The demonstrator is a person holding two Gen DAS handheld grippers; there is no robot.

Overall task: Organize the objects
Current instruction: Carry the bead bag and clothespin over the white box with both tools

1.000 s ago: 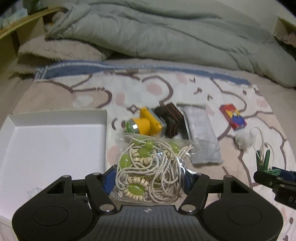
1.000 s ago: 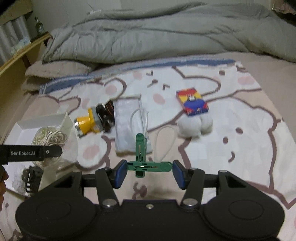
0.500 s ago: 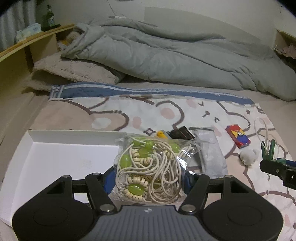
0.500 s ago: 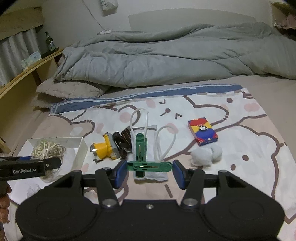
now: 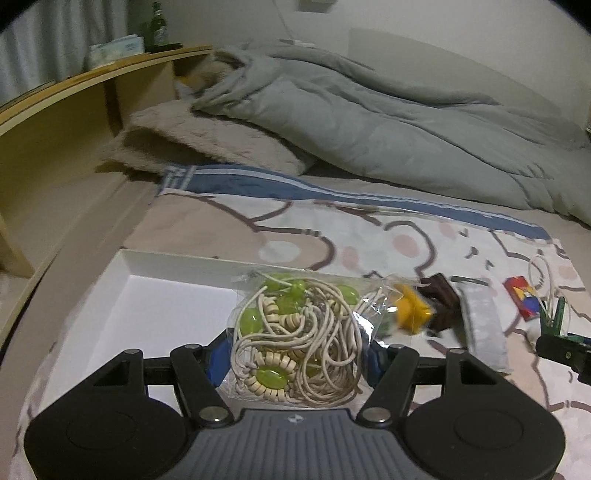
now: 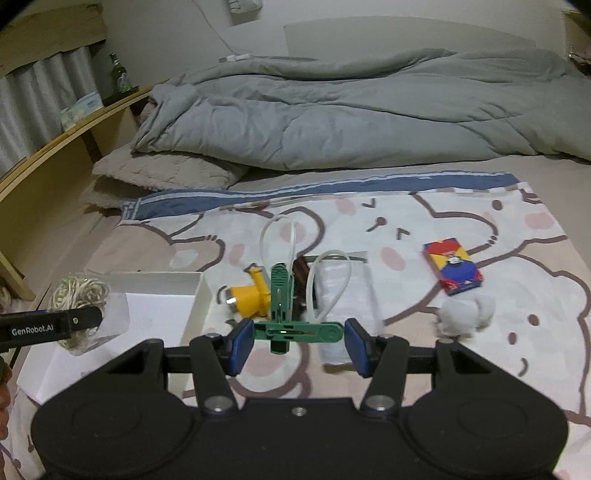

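My left gripper (image 5: 295, 363) is shut on a clear bag of cream cord with green beads (image 5: 299, 332), held above the right part of a white shallow box (image 5: 147, 295). In the right wrist view that bag (image 6: 79, 295) hangs over the box (image 6: 162, 295) at the left. My right gripper (image 6: 298, 341) is shut on green clothes pegs with white loops (image 6: 282, 321), lifted above the patterned blanket. A yellow headlamp (image 6: 247, 301), a grey pouch (image 6: 347, 291), a red-blue card box (image 6: 452, 269) and a white fluffy ball (image 6: 465, 314) lie on the blanket.
A rumpled grey duvet (image 6: 332, 118) and a beige pillow (image 6: 166, 173) fill the far side of the bed. A wooden shelf (image 5: 74, 110) with a green bottle (image 5: 157, 27) runs along the left. A dark strap item (image 5: 441, 306) sits beside the headlamp.
Both grippers have risen and tipped upward, holding their loads. The left one has carried the bag leftward to over the box's right part. More of the duvet and wall shows.
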